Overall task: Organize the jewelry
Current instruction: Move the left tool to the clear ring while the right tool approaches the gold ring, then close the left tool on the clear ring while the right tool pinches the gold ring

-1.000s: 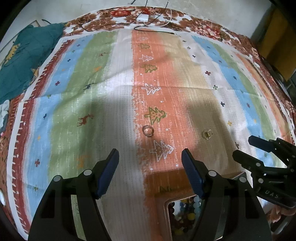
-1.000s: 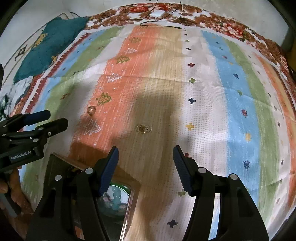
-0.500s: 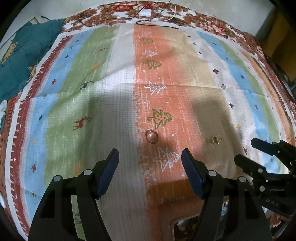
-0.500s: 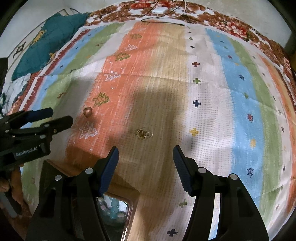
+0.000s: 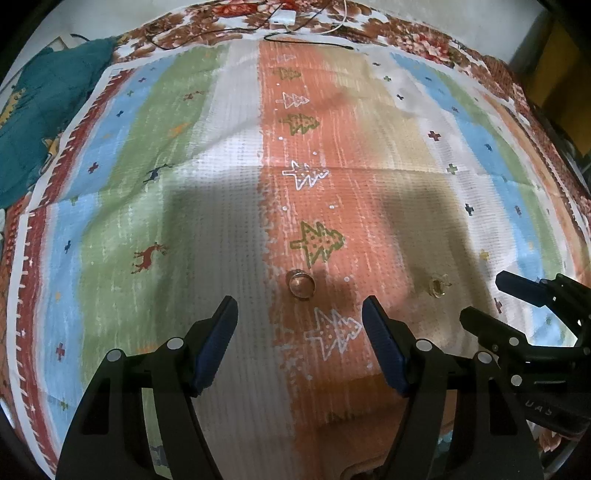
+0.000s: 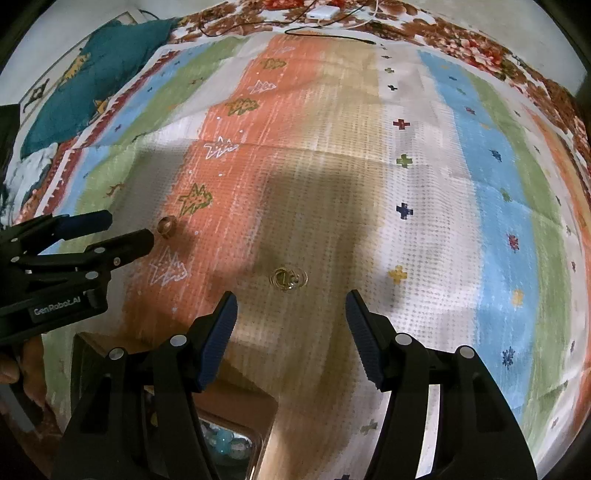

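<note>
A copper-coloured ring lies on the orange stripe of the cloth, just ahead of my open, empty left gripper. It also shows in the right wrist view. A small gold earring piece lies on the tan stripe, just ahead of my open, empty right gripper. It shows at the right of the left wrist view. A wooden jewelry box with beads inside sits under the grippers at the near edge.
The striped patterned cloth covers the table. A teal cloth lies at the far left. A white charger and cables lie at the far edge. The right gripper shows in the left view, the left gripper in the right view.
Both grippers have moved forward and lower toward the ring and the earring. The jewelry box has slid mostly out of view beneath them. Both stay open.
</note>
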Tool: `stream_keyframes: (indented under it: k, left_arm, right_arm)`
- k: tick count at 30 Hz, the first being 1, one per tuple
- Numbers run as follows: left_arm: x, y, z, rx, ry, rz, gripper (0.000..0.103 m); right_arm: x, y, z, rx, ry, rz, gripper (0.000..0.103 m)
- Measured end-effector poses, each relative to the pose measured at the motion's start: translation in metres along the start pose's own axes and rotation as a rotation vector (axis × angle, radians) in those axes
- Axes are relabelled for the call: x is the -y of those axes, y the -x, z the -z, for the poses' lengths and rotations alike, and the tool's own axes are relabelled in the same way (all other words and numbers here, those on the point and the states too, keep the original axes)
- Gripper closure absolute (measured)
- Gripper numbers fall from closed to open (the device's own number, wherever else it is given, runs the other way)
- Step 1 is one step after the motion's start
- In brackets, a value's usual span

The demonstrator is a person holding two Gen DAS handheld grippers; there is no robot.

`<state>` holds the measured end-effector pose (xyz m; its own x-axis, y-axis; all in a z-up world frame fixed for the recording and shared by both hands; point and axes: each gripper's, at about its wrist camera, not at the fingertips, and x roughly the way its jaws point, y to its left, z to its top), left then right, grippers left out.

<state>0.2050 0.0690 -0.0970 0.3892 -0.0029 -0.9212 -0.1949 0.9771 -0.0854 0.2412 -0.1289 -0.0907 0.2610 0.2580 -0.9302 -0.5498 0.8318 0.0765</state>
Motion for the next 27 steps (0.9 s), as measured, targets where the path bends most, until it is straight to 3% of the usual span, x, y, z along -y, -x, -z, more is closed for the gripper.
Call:
stream_keyframes:
  k: [22, 27]
  left_arm:
    - [0.001, -0.030, -0.011, -0.059, -0.039, 0.006, 0.051]
    - [0.000, -0.037, -0.012, -0.075, -0.037, 0.010, 0.060]
  right_arm:
    - [-0.003, -0.028, -0.016, -0.055, 0.022, -0.041, 0.042]
    - [-0.001, -0.036, -0.018, -0.073, 0.019, -0.052, 0.043]
